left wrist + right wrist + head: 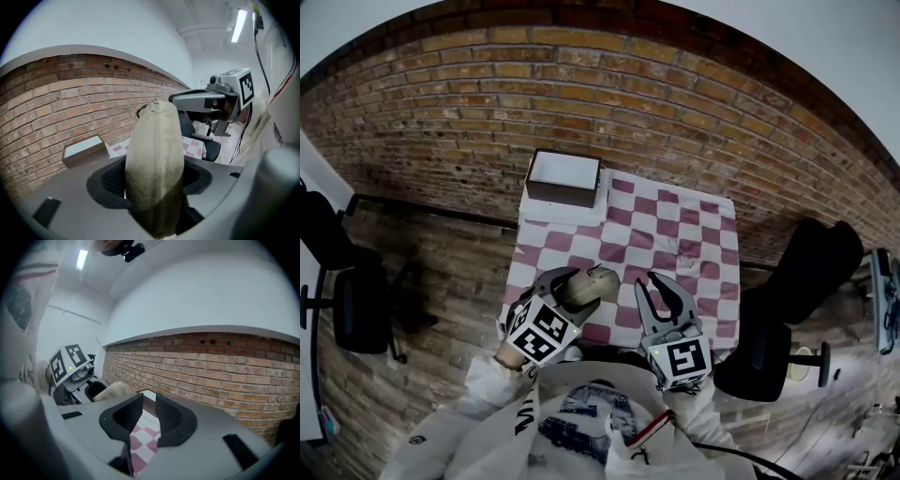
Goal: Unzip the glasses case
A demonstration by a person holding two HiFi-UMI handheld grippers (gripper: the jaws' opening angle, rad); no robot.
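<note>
While the left gripper [565,284] clamps the glasses case [156,154] across its middle, jaws pressed on both flanks, the case is held clear of the checked tablecloth [675,225], low centre in the head view. Case: beige, fuzzy, zipped shut. The seam runs up the face turned toward the left gripper view. What looks like the zip pull [154,106] sits at the far tip, with a dark loop beside it.

Right gripper [149,405]: jaws a narrow gap apart, nothing between them; only cloth shows through the gap. In the head view it sits just right of the case, not touching.

Step in hand, my judgement: bring the right gripper to the pull.
- Hold the case steady, pull end turned toward the right gripper.
- Pinch the tab itself, not the loop or the fabric.
- Draw along the seam line, not away from it, or the slider may jam.
- The left jaws sit on the flanks and leave the seam free, so this grip looks suitable.

Containers: brown box [563,195] at the upper left corner of the cloth, open top, white inside, nothing visible in it. Case contents hidden.
</note>
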